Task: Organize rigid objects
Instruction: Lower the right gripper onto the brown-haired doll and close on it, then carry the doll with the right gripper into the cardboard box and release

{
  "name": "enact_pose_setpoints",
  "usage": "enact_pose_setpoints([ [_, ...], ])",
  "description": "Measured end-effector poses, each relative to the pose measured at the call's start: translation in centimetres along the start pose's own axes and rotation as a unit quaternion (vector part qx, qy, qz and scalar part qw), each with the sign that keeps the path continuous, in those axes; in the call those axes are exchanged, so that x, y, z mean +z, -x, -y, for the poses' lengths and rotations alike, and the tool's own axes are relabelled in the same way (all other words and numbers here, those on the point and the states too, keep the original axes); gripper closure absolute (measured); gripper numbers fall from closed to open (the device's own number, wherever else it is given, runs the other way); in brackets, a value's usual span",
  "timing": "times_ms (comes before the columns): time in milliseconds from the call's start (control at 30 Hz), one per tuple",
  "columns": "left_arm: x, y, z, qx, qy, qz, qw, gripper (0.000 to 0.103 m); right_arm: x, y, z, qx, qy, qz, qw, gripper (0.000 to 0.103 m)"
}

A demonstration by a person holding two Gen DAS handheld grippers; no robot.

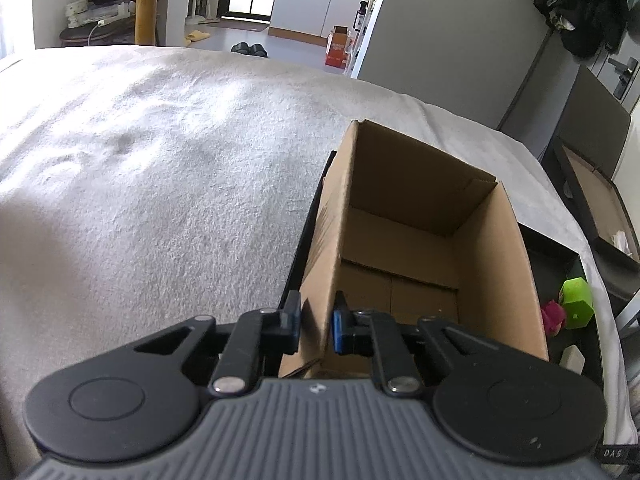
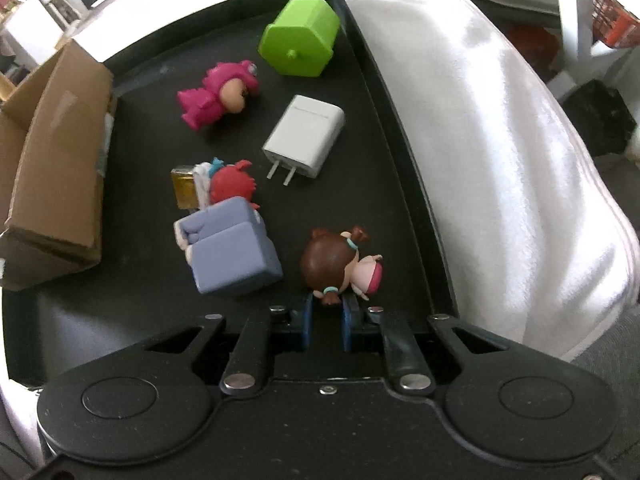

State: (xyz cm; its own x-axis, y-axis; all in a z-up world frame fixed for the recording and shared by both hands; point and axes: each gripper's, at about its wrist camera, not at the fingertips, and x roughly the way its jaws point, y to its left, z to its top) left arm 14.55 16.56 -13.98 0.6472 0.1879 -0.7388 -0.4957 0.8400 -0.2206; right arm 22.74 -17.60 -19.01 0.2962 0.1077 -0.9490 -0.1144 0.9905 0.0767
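An open, empty cardboard box (image 1: 404, 240) stands at the left end of a black tray (image 2: 400, 160). My left gripper (image 1: 316, 324) is shut on the box's near left wall, one pad outside and one inside. Lying on the tray are a green hexagonal piece (image 2: 300, 38), a pink figure (image 2: 212, 96), a white charger plug (image 2: 306, 138), a red-haired figure on a blue-grey block (image 2: 232, 248), and a brown-haired doll (image 2: 332, 258). My right gripper (image 2: 327, 316) points steeply down and is shut on the doll's lower pigtail.
The tray rests on a bed covered with a white blanket (image 1: 160, 160), which bulges up along the tray's right rim (image 2: 500, 140). Beyond the bed's right edge sits a dark open box (image 1: 600, 200). The cardboard box (image 2: 56, 160) stands left of the toys.
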Motion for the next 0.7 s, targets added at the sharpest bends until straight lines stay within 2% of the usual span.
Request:
enact_pose_setpoints([
  [67,0.0,0.0,-0.1,-0.002,0.0,0.0,1.0,0.089,0.3,0.1,-0.1,-0.011,0.002,0.004,1.0,0.04],
  [100,0.1,0.1,-0.1,-0.002,-0.001,0.001,1.0,0.089,0.3,0.3,-0.2,-0.012,0.009,0.015,1.0,0.035],
  [167,0.1,0.2,-0.2,0.0,0.0,0.002,1.0,0.088,0.5,0.1,-0.5,-0.023,0.033,0.021,0.999,0.034],
  [300,0.2,0.1,-0.9,-0.001,0.014,0.0,0.9999,0.088,0.9,-0.8,-0.1,-0.036,0.039,0.016,0.998,0.035],
  [400,0.3,0.2,-1.1,-0.004,0.014,0.0,0.9999,0.088,1.1,-1.4,-0.5,-0.04,0.058,0.02,0.997,0.04],
  [467,0.2,0.1,-1.0,-0.003,0.011,0.001,0.9999,0.088,1.3,-1.4,-0.7,-0.026,0.07,0.022,0.997,0.06],
  [700,0.1,0.4,-0.5,0.003,0.004,0.008,1.0,0.088,1.8,0.8,-2.4,-0.027,0.104,0.038,0.993,0.06],
])
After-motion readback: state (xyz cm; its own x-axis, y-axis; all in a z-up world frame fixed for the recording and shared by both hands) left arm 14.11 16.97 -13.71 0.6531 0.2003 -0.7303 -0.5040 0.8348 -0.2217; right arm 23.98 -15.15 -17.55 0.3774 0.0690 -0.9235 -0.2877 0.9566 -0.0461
